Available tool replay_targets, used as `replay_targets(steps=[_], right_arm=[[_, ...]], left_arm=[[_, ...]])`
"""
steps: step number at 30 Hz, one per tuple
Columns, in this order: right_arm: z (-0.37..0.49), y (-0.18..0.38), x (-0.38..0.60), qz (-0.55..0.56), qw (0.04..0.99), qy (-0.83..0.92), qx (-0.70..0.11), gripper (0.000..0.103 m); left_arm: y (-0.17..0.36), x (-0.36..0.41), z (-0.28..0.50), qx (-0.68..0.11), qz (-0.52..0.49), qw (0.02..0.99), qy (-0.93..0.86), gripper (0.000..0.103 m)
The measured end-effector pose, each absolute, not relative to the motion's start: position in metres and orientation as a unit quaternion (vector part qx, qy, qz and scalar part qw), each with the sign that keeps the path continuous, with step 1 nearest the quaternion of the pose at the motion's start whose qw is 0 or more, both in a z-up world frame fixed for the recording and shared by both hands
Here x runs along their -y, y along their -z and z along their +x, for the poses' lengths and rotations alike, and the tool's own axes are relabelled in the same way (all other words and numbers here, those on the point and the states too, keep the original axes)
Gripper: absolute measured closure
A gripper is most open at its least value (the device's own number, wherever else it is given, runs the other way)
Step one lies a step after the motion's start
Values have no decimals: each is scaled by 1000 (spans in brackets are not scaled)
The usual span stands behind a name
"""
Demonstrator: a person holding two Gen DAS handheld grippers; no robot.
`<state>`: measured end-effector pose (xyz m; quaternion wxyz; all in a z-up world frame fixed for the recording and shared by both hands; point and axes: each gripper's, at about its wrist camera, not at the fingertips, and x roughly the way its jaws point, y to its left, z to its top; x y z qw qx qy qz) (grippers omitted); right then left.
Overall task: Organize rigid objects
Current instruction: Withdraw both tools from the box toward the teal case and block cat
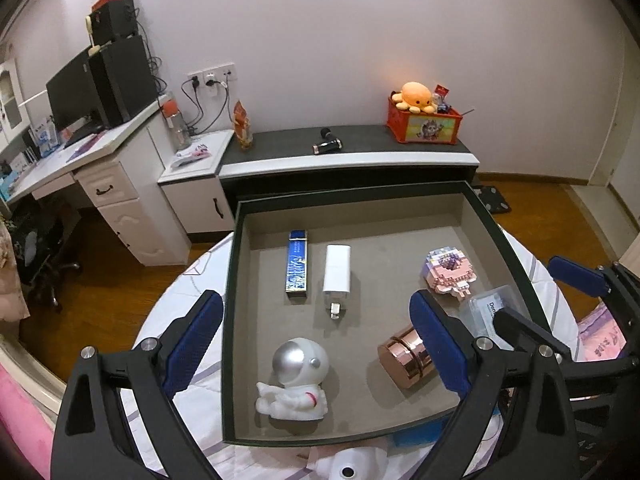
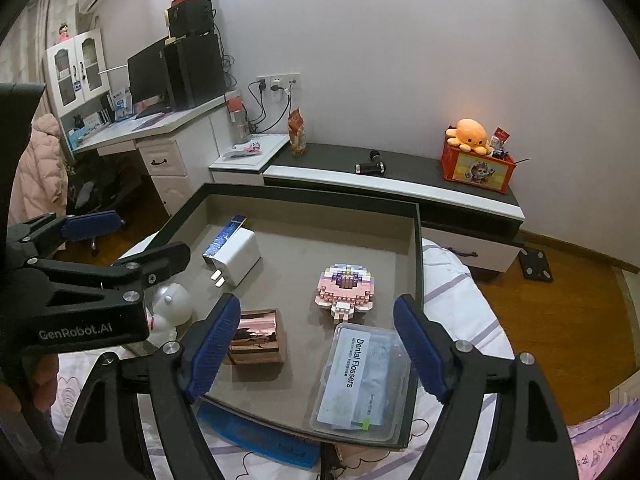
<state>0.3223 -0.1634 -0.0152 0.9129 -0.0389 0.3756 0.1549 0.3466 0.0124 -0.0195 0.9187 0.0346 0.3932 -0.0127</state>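
A square tray with a dark rim and grey lining holds several items. In it lie a blue box, a white charger, a pink brick model, a rose-gold cylinder, a white astronaut figure and a clear dental flosser box. My left gripper hovers open above the astronaut, holding nothing. My right gripper stands open over the flosser box without touching it.
The tray rests on a round table with a striped cloth. A white object and a blue flat item lie at the tray's near edge. Behind stand a low cabinet with an orange crate and a desk.
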Motion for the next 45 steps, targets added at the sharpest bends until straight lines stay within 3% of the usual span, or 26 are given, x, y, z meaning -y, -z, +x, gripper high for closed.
replay_targets(steps=[22,45], right_arm=[[204,-59,196,-34,950,-124,-284,22],[47,-66,212,-21,959,-123,-254,21]], left_arm=[[-34,-25,223,-315,41,948,-21,3],[-37,-25,58,-272,41,961,-36,0]])
